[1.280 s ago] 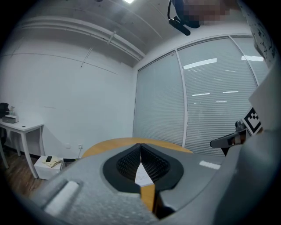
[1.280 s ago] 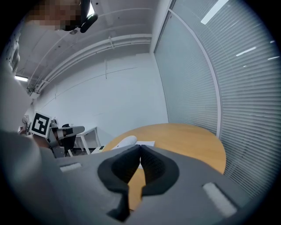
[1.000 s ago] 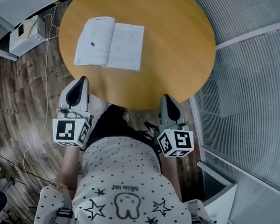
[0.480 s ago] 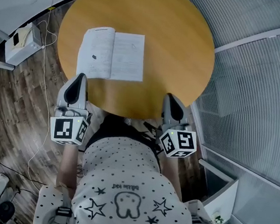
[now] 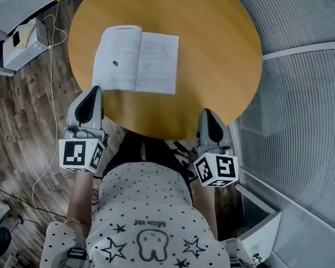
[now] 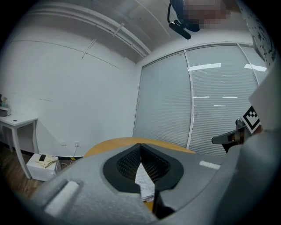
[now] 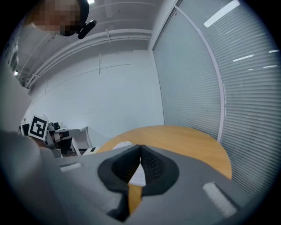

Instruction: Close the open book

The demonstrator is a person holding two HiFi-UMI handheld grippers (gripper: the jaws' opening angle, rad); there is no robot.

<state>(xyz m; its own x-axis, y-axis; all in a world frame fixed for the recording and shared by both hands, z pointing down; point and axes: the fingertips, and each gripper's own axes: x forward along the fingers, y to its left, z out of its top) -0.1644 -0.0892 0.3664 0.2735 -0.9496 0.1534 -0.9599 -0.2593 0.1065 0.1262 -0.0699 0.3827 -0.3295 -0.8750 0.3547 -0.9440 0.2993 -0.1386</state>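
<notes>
I see a round wooden table (image 5: 223,59) filling the upper middle of the head view. Dark plank flooring (image 5: 13,126) runs down the left side, and a thin white cable (image 5: 55,17) trails over it from the top edge. A white box (image 5: 23,50) sits on the floor at upper left, just beside the table, with a small dark item (image 5: 15,38) on top that I can't identify. Slatted blinds (image 5: 312,116) cover the right side. A dotted white shirt (image 5: 152,218) fills the bottom centre. In the left gripper view, a white side table (image 6: 17,121) stands at the left edge.
</notes>
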